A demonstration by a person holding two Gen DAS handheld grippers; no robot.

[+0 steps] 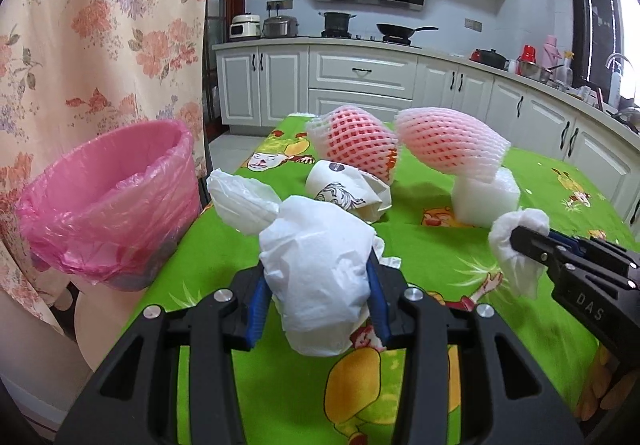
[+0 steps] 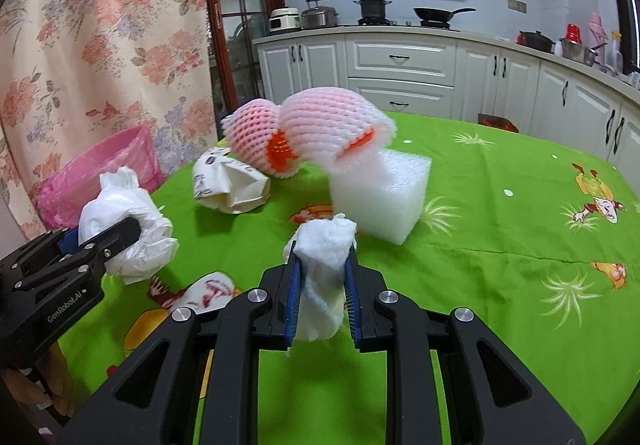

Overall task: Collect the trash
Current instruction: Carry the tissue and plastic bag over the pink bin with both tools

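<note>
Left gripper (image 1: 318, 277): fingers clamped on a crumpled white plastic bag (image 1: 316, 269), held clear of the table (image 1: 520, 285)
Right gripper (image 2: 322, 281): fingers clamped on a wad of tissue (image 2: 324, 245), also held above the green cloth
Bin (image 1: 108, 201): pink-lined, off the table's left edge, mouth open and tilted toward the left gripper
Left behind: two pink foam fruit nets (image 1: 448, 141), a foam block (image 1: 486, 197) and a crushed paper cup (image 1: 344, 189) at the middle of the table
Step in hand: likely carrying both pieces to the bin
Doing it well: bring the bag right over the liner's mouth before letting go, as light plastic may drift or cling to a finger; keep the grip firm until then
Risk: the tissue's loose tail could snag on the rim; the two grippers may crowd each other at the bin, so one should go first
</note>
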